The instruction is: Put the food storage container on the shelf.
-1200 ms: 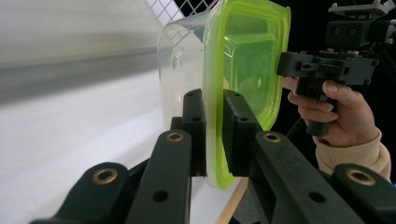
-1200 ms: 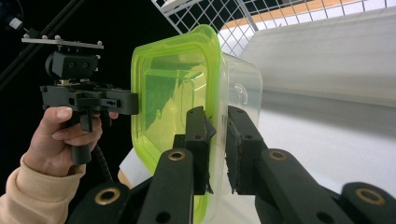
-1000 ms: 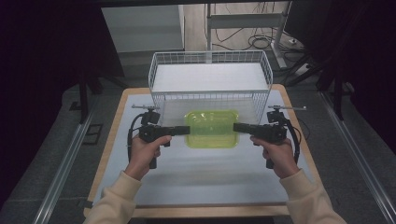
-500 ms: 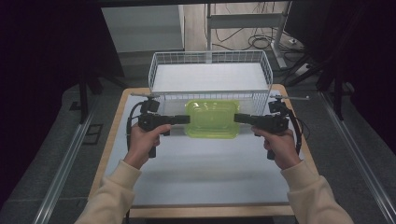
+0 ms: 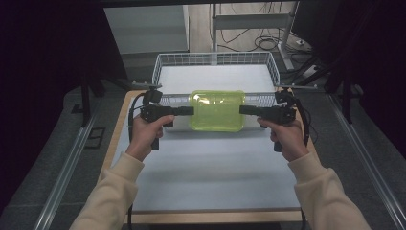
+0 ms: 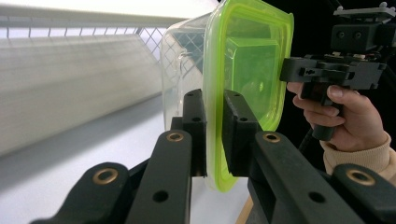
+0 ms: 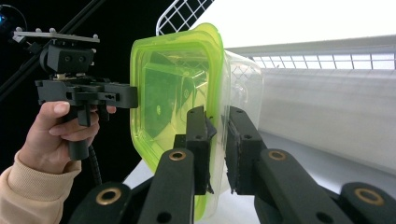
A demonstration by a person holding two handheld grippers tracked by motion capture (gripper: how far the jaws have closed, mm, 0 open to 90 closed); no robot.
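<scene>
A clear plastic container with a bright green lid (image 5: 217,110) hangs in the air over the table, just in front of the wire basket (image 5: 215,60). My left gripper (image 5: 190,111) is shut on the lid's left rim (image 6: 214,140). My right gripper (image 5: 242,109) is shut on the lid's right rim (image 7: 215,140). In the left gripper view the container (image 6: 233,65) stands edge-on between my jaws, with the other hand and its gripper (image 6: 327,70) beyond it. In the right gripper view the lid (image 7: 173,88) faces the far hand and its gripper (image 7: 88,95).
The white wire basket has a white floor (image 5: 218,79) and stands at the table's far edge. The table (image 5: 210,172) has a white surface with a wooden border. Metal rails (image 5: 67,167) run along both sides on the grey floor.
Both grippers have lifted the container and carried it away from me, toward the basket's front wall.
</scene>
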